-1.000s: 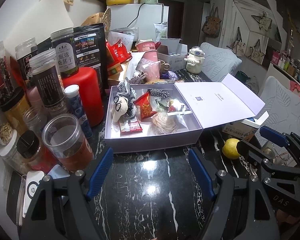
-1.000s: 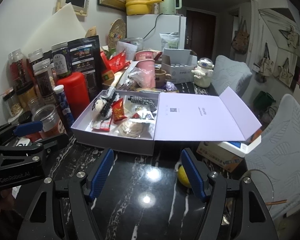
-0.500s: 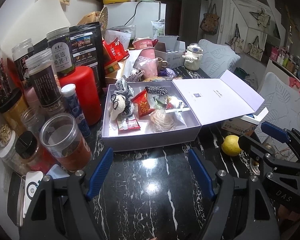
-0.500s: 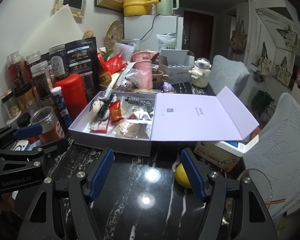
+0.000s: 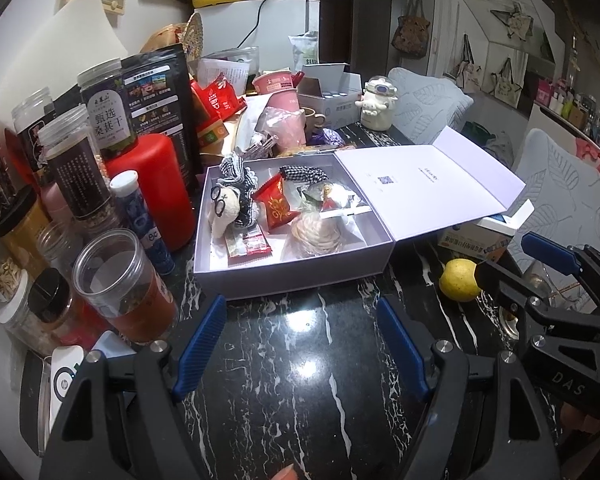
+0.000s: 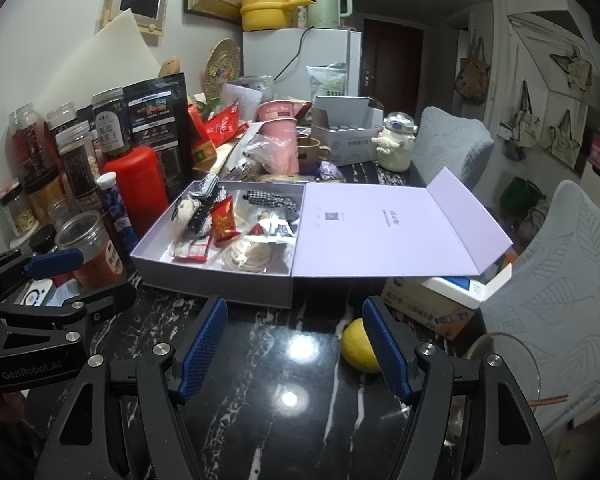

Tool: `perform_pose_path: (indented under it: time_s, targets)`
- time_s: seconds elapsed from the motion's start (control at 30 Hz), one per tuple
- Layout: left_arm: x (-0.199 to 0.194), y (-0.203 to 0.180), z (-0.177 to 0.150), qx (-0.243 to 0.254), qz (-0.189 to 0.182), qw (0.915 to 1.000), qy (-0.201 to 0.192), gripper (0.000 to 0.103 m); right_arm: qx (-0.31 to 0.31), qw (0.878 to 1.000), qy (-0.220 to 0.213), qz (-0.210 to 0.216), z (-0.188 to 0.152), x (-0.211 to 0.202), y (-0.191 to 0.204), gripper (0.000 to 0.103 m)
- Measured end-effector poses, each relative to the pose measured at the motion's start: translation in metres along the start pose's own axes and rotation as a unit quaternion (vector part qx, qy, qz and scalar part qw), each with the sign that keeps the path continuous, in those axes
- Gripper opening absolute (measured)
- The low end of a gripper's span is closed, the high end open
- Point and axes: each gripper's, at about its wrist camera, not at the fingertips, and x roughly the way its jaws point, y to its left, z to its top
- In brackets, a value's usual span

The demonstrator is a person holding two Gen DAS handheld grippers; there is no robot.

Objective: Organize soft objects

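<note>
Left gripper (image 5: 300,344) and right gripper (image 6: 294,344) hovering over the black table (image 5: 300,392), both gaping, nothing between the blue pads. Soft toy (image 5: 225,210) lying in the open box (image 5: 296,276), upper left corner, beside a red packet (image 5: 276,206). Probably light, squashy, prone to sag; best pinched across the plump body, not the loose checked cloth.
</note>
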Motion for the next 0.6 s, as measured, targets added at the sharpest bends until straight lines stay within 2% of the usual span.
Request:
perform_pose_path:
  time_s: [0.6]
  targets:
    - [0.0083, -0.0072, -0.0027, 0.001, -0.007, 0.9999, 0.012, 0.077, 0.017, 1.000, 0.017, 0.001, -0.0081, 0.0069, -0.0102, 0.071]
